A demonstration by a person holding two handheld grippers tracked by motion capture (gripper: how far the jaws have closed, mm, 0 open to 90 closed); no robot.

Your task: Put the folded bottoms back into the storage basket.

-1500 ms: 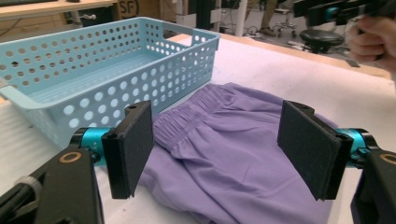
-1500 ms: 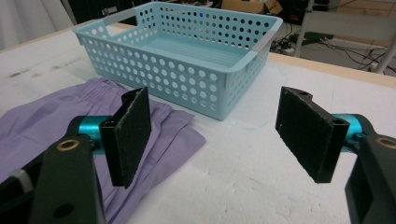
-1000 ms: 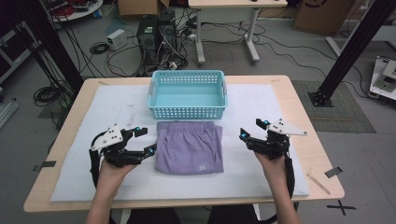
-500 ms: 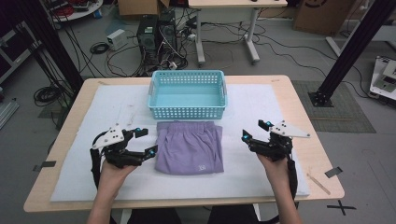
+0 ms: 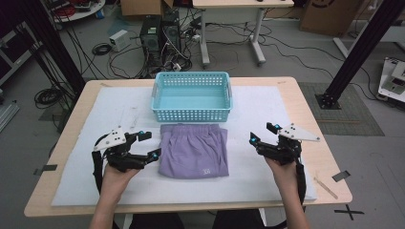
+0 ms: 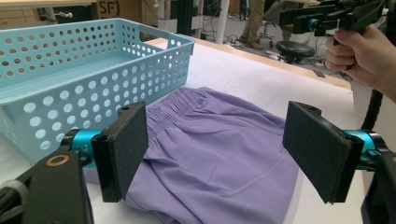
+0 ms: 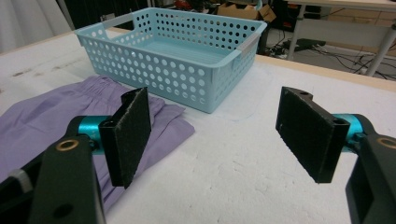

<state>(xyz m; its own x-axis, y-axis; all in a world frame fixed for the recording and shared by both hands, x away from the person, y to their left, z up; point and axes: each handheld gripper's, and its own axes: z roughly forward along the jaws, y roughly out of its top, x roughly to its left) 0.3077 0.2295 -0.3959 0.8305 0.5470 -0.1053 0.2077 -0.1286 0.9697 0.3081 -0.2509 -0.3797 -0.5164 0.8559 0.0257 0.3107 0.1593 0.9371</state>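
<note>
Purple folded shorts (image 5: 194,150) lie between our wide-open grippers, left gripper (image 5: 146,146) almost touching them, right gripper (image 5: 262,134) farther off.

We cannot read the small white mark on the purple garment (image 5: 193,150) — too tiny from the high view. In the left gripper view the teal basket (image 6: 70,79) runs off the left edge, and the garment's near hem is cut off at the bottom.
</note>
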